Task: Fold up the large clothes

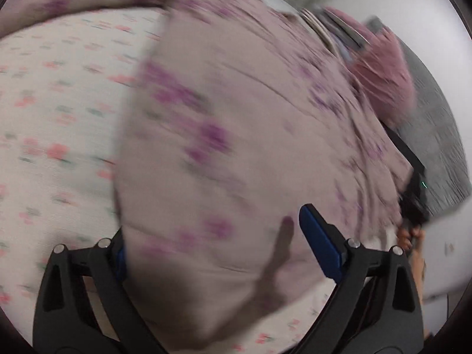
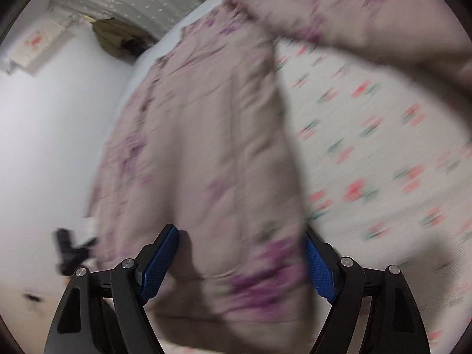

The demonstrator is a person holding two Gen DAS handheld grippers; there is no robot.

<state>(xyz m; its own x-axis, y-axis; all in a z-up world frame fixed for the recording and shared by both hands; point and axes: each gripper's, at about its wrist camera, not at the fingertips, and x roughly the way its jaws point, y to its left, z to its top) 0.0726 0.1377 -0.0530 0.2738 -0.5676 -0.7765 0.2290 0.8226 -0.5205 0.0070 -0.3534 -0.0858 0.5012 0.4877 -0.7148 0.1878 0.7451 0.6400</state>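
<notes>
Mauve floral garment (image 1: 236,147) draped between both spread-wide tongs, left (image 1: 212,253), right (image 2: 240,262), flowered sheet (image 1: 59,118) beneath

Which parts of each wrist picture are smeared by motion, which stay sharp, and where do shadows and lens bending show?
Left wrist view: the mauve floral garment and the flowered sheet are streaked by motion; the left gripper frame stays sharp, casting a finger shadow on the cloth. Right wrist view: the cloth is blurred likewise, the right gripper pads are crisp, and fisheye bending curves the scene, with dark corners.
</notes>
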